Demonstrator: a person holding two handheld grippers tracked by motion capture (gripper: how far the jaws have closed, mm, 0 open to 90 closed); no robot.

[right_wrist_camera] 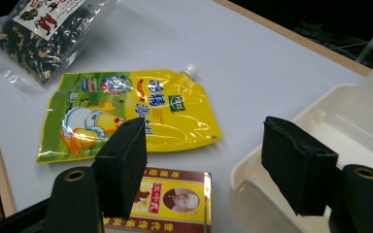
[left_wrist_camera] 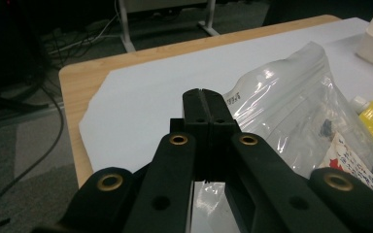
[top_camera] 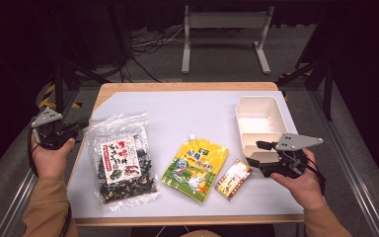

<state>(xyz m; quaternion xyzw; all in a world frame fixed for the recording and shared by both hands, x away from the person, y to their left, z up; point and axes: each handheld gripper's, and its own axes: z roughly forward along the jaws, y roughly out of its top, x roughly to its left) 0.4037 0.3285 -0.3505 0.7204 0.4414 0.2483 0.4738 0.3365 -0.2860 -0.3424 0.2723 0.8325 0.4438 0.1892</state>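
**Right gripper lines up on the small packet beside the tray**

Now the right gripper hovers with its jaws standing wide and nothing between them, just at the near-left corner of the cream plastic two-compartment tray; the likely target, the small flat red-and-yellow printed packet, lies on the white table sheet just left of that tray corner, touching nothing; in the right gripper view it sits under the left jaw, so my call is to shift the gripper toward the packet and away from the tray rim before closing; one pad per long edge, come down low, since a flat packet gives little to bite. Left of the tray by a fair way, the yellow spouted pouch with a duck print lies close beside the packet; mind its corner. Further from the tray, the clear bag of dark dried mix lies flat; the left gripper, jaws pressed together and empty, hangs off the far side from the tray, over the table's wooden edge. Open sheet lies left of the tray's far end; plenty of room there.
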